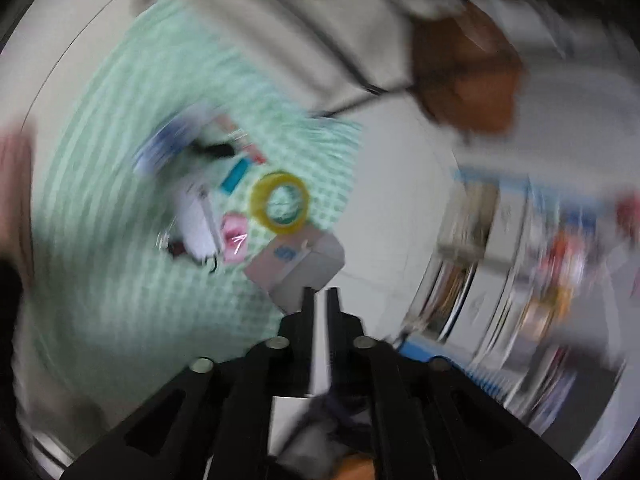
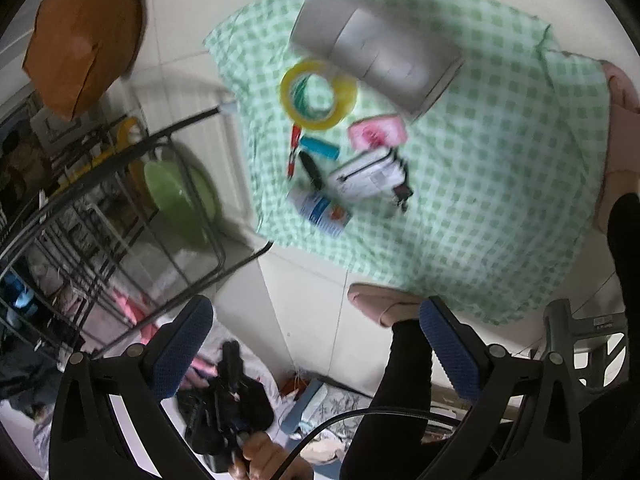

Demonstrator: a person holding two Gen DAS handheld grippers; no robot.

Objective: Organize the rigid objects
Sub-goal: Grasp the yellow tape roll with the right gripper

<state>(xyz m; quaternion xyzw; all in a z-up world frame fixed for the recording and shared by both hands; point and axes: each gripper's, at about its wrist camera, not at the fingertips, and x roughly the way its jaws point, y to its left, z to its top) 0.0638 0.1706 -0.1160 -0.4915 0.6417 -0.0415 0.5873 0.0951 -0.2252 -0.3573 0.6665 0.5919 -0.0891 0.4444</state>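
Observation:
A green checked cloth (image 2: 480, 184) lies on the floor with small objects on it: a yellow tape roll (image 2: 318, 94), a grey cardboard box (image 2: 376, 46), a pink item (image 2: 376, 131), a blue lighter (image 2: 319, 147), a red pen (image 2: 294, 152), a black marker (image 2: 311, 169), a white pouch (image 2: 366, 178) and a blue-white tube (image 2: 320, 209). My right gripper (image 2: 312, 352) is open and empty, high above the cloth's near edge. My left gripper (image 1: 321, 300) has its jaws nearly together, empty, above the box (image 1: 298, 266); the tape roll (image 1: 279, 202) lies beyond. The left wrist view is motion-blurred.
A black wire rack (image 2: 120, 216) with a green bowl (image 2: 180, 196) stands left of the cloth. A brown paper bag (image 2: 84, 36) sits at the far left. The person's feet (image 2: 380, 300) and legs stand at the cloth's near edge. Cluttered shelves (image 1: 520, 264) are at the right.

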